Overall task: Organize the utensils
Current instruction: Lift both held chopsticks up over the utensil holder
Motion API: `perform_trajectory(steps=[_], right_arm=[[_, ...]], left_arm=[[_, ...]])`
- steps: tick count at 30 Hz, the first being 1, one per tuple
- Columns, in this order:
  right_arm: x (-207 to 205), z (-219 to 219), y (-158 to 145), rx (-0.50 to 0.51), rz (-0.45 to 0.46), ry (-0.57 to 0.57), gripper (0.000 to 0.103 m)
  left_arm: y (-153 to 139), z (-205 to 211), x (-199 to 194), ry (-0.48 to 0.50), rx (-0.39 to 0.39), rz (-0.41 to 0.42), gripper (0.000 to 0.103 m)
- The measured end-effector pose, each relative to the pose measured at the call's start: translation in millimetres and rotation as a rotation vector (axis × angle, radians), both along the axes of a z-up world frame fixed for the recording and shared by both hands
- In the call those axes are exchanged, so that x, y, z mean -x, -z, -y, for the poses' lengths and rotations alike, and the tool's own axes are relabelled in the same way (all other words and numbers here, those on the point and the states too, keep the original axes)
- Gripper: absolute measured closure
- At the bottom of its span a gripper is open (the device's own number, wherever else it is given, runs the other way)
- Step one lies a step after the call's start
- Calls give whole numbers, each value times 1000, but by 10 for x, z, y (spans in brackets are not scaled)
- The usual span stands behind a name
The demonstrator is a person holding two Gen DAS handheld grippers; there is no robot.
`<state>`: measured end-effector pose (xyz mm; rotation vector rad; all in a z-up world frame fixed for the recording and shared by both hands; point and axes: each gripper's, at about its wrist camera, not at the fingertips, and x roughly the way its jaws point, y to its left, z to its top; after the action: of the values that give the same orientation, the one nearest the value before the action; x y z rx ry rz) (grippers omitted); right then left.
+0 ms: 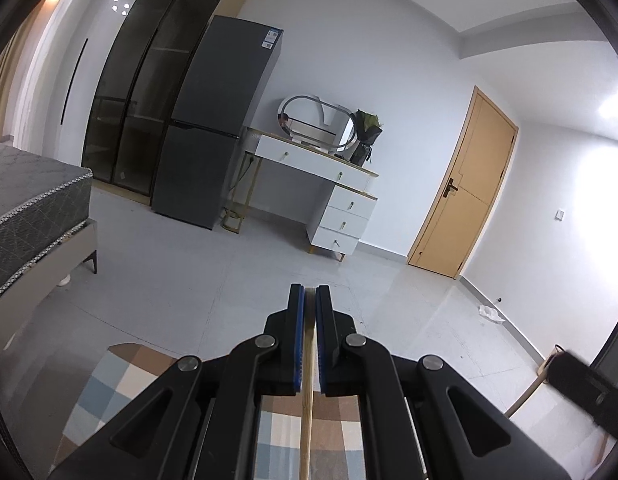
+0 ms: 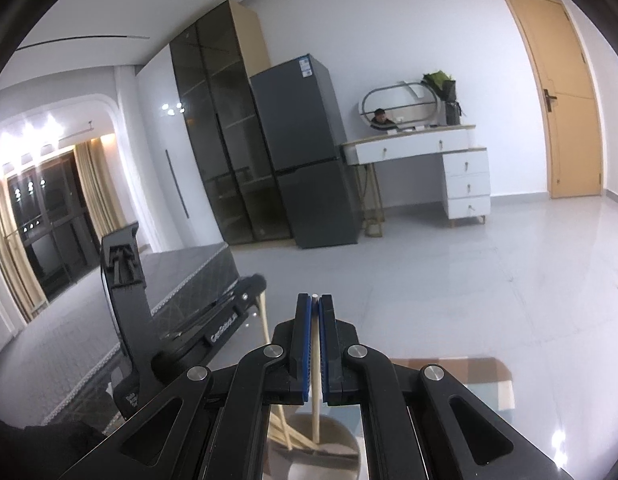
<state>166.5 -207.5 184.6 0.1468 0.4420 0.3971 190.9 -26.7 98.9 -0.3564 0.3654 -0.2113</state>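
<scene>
Left wrist view: I carry one chopstick in each claw, lifted clear.
Left claw (image 1: pixel 310 294) pinches a chopstick (image 1: pixel 307 420); right claw (image 2: pixel 315 300) grips another stick (image 2: pixel 317 400) above a holder (image 2: pixel 333 436). Next, I judge, lower both in upright.

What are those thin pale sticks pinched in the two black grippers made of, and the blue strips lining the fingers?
Thin pale stick: likely bamboo or wood, matte tan with faint grain. The other: cream, similar. Blue strips: probably ribbed rubber.

A checked cloth (image 1: pixel 121 380) covers the tabletop (image 2: pixel 449 376); on its glossy part a round holder (image 2: pixel 333 440) stands, with chopsticks (image 2: pixel 283 428) in it.
</scene>
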Motion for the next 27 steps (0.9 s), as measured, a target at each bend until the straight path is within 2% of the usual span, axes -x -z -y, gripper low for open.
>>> perform_trajectory(steps=[4, 14, 21, 27], right_arm=[[-48, -5, 128, 0, -18, 2, 100], [-15, 93, 414, -4, -68, 11, 100], [13, 107, 469, 6, -82, 1, 100], [-5, 47, 463, 23, -93, -16, 100]], left_arm=[[45, 45, 8, 2, 10, -3, 102], [90, 199, 127, -9, -40, 35, 102], [28, 140, 187, -2, -49, 43, 102], [-15, 99, 294, 41, -101, 1, 101]])
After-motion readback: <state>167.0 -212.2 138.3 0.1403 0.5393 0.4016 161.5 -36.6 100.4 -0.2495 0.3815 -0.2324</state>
